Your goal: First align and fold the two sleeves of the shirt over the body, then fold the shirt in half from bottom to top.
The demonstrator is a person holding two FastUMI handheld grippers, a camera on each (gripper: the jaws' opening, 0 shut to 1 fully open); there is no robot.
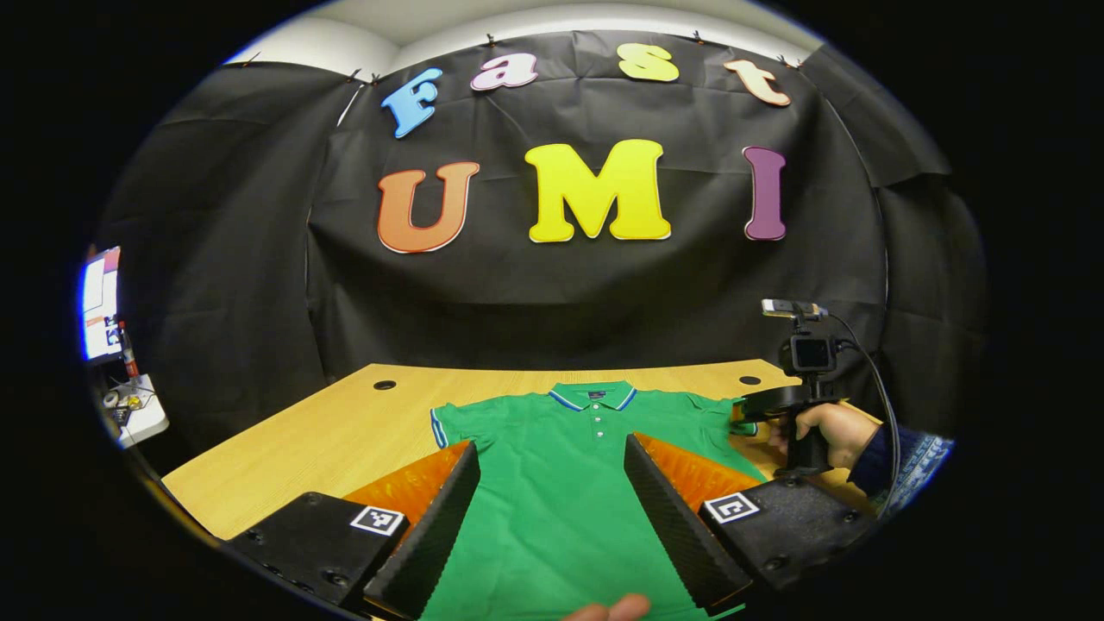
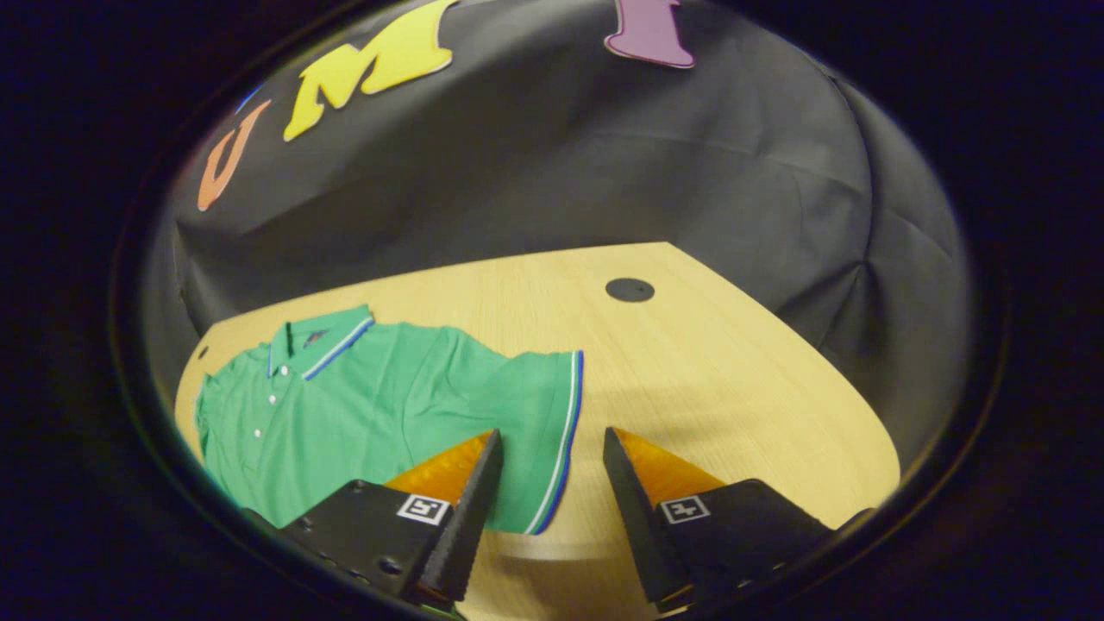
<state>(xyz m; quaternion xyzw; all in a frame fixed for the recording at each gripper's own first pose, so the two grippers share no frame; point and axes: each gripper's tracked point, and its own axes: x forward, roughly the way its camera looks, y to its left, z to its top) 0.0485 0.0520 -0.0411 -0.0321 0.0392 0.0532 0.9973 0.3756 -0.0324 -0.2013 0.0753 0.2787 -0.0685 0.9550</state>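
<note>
A green polo shirt (image 1: 552, 509) with blue and white trim lies flat, face up, on the wooden table (image 1: 328, 423), collar at the far side and both short sleeves spread out. My left gripper (image 1: 552, 442) hovers open over the shirt's body, near the lower part. Farther right, a hand holds my right gripper (image 1: 763, 405) at the shirt's right sleeve (image 1: 720, 412). In the right gripper view the shirt (image 2: 379, 388) lies to the left, and the right gripper (image 2: 552, 435) stands open with the trimmed edge of that sleeve (image 2: 535, 388) between its fingers, not pressed.
The table (image 2: 733, 362) has round cable holes (image 1: 385, 385) (image 2: 630, 290) near its far corners. A lit screen (image 1: 99, 302) and small clutter sit off the table's left side. A fingertip (image 1: 608, 611) shows at the near edge. Black cloth walls close in behind.
</note>
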